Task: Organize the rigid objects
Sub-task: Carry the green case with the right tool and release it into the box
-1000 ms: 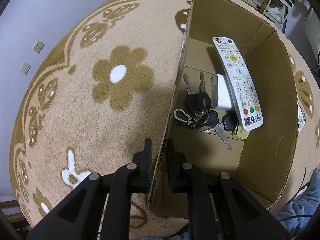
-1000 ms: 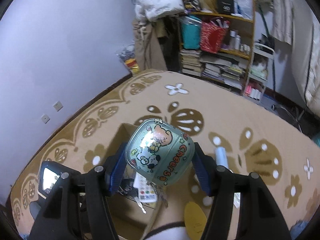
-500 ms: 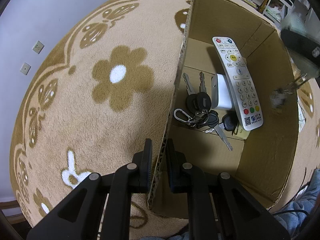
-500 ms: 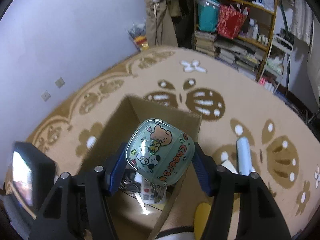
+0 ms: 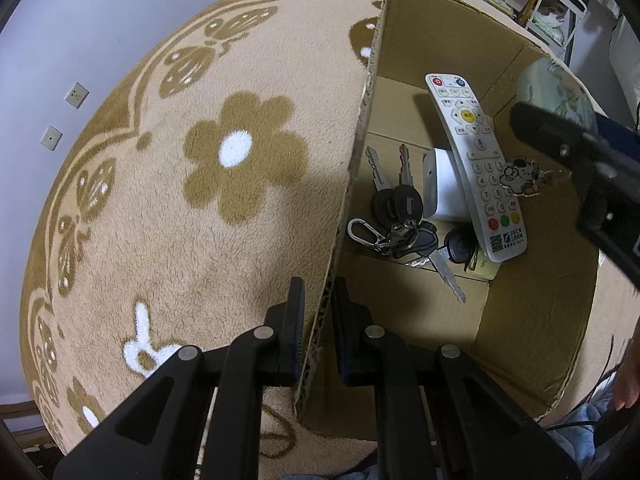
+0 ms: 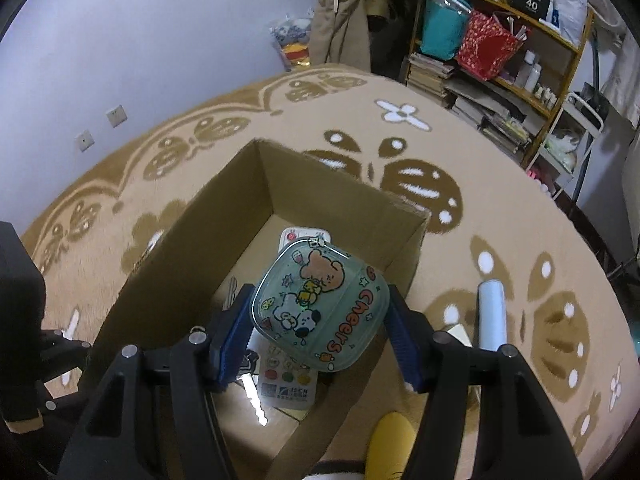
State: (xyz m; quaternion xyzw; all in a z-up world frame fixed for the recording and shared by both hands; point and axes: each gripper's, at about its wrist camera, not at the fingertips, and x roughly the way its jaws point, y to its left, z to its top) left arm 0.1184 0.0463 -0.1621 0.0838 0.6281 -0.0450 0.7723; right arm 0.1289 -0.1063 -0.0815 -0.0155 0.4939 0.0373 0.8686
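Two grippers in play, both occupied.

Left wrist view: left gripper is clenched on the near wall of the cardboard box, one finger outside over the rug, one inside. Reads as a steadying hold. Box floor already carries a white remote, a bunch of keys, a white block under the remote, and a small card. At the right edge the right gripper enters above the box with the pouch partly visible, a cartoon charm dangling below it.

Right wrist view: right gripper grasps a translucent green cartoon pouch across its sides, blue pads pressed against it. Pouch hangs over the open box, above the remote; not touching the contents as far as can be told. On the rug to the right, outside the box: a pale blue cylinder and a yellow object, partly cut off.

Step in hand, by judgement: placing the pouch into the box. Next move calls for lowering toward free floor beside the remote, then opening the fingers; left hold should stay so the box does not slide. Cylinder and yellow object look still to be packed.
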